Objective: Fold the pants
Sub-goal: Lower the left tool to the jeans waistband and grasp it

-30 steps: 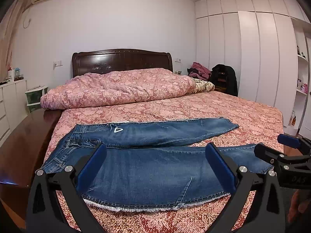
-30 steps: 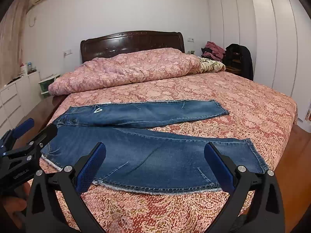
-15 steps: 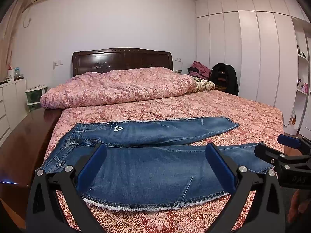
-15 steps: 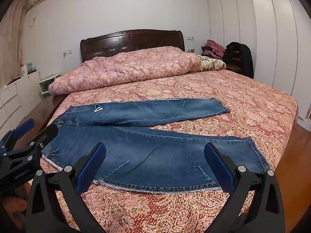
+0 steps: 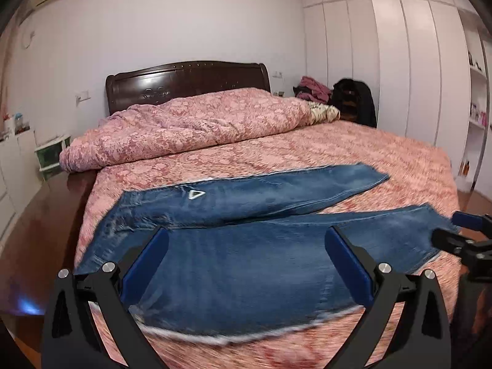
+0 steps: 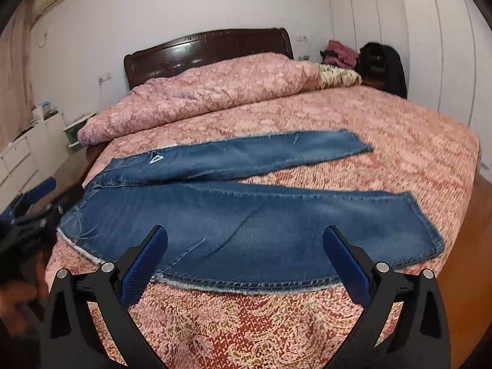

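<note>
Pink bedspread (image 6: pixel 399 141); jeans (image 6: pixel 246 224) near hem blurred; left gripper (image 5: pixel 246 264), right gripper (image 6: pixel 246 261) jaws apart.

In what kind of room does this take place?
Most likely a home bedroom: a bed with a dark wooden headboard, a rolled-back pink quilt, and a tall white wardrobe along the wall.

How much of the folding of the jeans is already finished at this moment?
Done: the jeans lie spread flat on the bed, both legs apart, no fold made. In hand: nothing; the left tongs and the right tongs hover open at the near edge. Left: every fold.
</note>
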### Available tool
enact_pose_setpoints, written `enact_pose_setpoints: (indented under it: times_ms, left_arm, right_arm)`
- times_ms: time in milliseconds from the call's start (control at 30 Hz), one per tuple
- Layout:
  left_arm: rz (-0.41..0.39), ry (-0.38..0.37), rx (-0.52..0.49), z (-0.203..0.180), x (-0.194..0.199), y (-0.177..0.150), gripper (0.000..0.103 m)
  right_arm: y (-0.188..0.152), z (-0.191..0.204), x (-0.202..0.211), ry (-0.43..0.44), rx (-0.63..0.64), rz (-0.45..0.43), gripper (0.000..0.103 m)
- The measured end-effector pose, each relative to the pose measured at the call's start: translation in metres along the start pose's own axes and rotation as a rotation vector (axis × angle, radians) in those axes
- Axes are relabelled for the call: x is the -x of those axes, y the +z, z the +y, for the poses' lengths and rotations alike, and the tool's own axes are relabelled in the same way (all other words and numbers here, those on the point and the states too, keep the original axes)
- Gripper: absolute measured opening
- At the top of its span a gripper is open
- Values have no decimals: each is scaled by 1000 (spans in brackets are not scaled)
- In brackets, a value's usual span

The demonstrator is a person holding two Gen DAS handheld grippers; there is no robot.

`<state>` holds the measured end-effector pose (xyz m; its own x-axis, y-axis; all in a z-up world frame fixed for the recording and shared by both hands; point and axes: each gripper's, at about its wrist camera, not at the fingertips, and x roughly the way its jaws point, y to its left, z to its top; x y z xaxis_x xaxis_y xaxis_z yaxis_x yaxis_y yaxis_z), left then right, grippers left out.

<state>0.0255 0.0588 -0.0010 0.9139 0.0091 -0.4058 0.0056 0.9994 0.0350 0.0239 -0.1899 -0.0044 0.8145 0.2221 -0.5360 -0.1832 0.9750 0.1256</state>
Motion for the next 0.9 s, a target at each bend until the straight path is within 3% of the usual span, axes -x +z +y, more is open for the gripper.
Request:
enact_pose_setpoints:
  times_ms: [133, 267, 533, 700, 900]
  left_arm:
    - [47, 24, 1, 48, -28, 19, 101]
    - [153, 19, 56, 106, -70, 36, 101]
    - [370, -12, 267, 245, -193, 50, 101]
    - [500, -69, 340, 295, -270, 31, 101]
    - [530, -154, 385, 317, -329, 9, 101]
  right_arm:
    - [-3, -4, -13, 20, -29, 43, 100]
    - [-3, -3, -28, 51, -52, 95, 100]
    - [-3, 18, -56, 102, -11, 205, 100]
    - [0, 34, -74, 116, 30, 258, 100]
    - [5, 42, -99, 135, 8, 323, 100]
